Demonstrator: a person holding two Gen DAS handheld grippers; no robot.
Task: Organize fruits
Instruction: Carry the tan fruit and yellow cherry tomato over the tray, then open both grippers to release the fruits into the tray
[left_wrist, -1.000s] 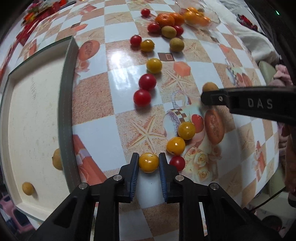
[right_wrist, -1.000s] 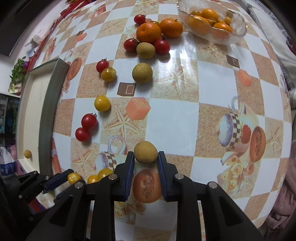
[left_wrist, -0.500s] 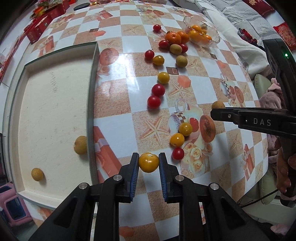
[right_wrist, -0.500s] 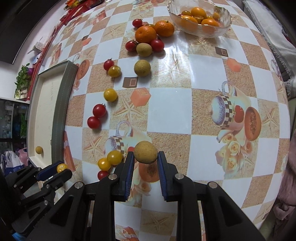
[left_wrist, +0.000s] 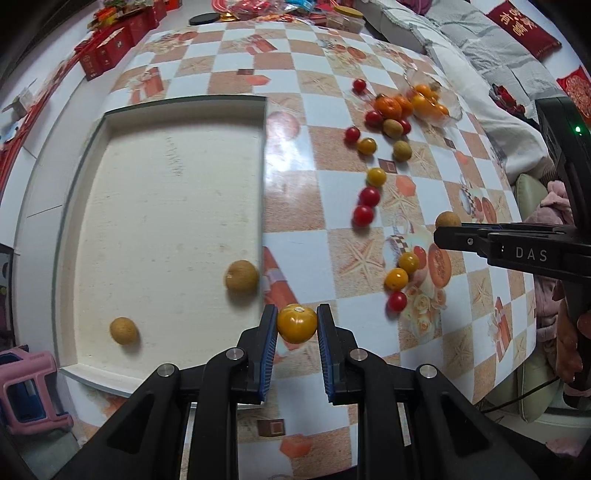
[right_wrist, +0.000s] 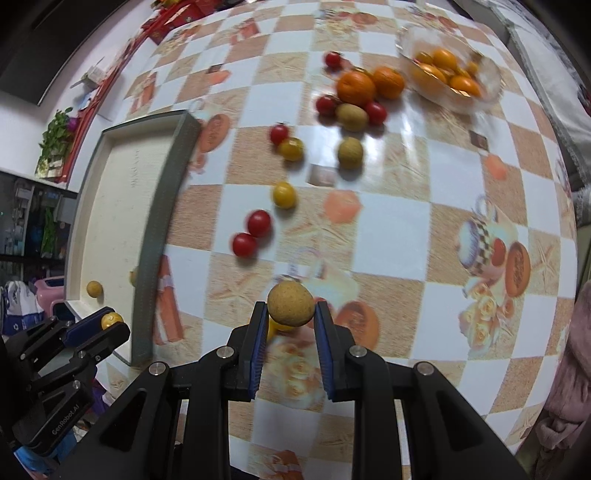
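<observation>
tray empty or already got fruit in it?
Not empty. Two tan round fruits lie on the tray floor: one by its right wall, one near the front-left corner. Nothing else shows in it.

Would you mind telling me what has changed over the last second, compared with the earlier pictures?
Both grippers have lifted away from the table with their fruit: the left gripper still clamps the yellow tomato, the right gripper the brown longan. Nothing was taken or released. The loose fruit on the table and the two longans in the tray stay put.
</observation>
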